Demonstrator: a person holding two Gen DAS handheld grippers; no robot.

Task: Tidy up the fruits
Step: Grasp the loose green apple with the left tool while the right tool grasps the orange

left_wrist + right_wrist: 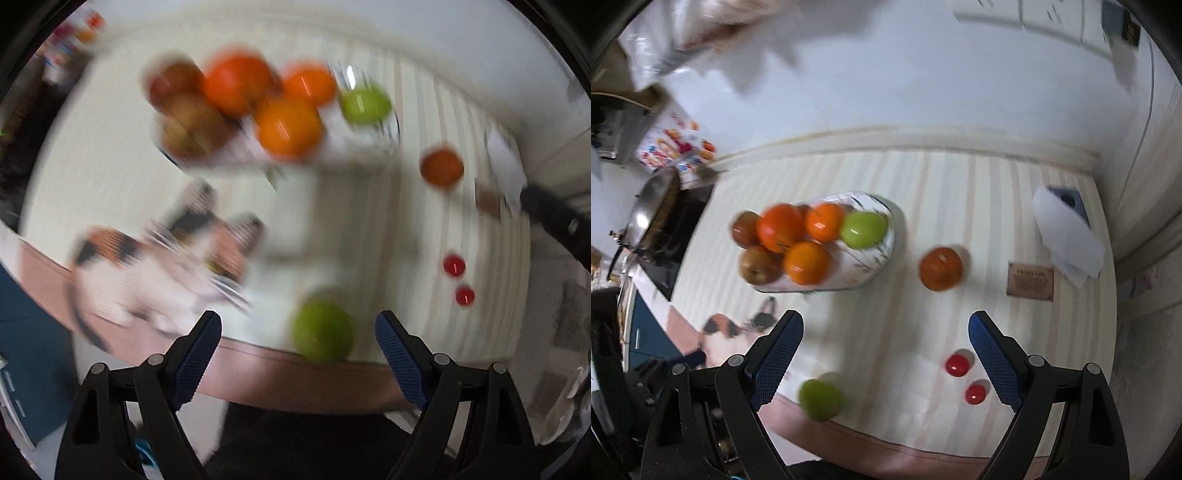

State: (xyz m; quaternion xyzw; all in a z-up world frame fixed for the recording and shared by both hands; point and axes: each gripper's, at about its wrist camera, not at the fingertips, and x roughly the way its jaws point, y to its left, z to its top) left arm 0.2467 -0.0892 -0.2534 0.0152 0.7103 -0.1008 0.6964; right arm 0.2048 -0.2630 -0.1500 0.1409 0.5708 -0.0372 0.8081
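A white oval dish (871, 273) on the striped tablecloth holds several oranges, brownish-red apples and a green apple (863, 229). Loose on the cloth lie an orange-red fruit (940, 268), two small red fruits (957, 364) (974, 394) and a second green apple (820, 399) near the front edge. My left gripper (298, 330) hangs open above that green apple (322, 331), which shows between its fingers without touching them. My right gripper (886, 334) is open and empty over the cloth, the small red fruits just beside its right finger. The left wrist view is motion-blurred.
A white tissue box (1067, 229) and a brown card (1030, 280) sit at the right of the table. A metal pan (650, 210) and a colourful box (676, 147) stand at the far left. The table's pink front edge (886, 443) runs close below both grippers.
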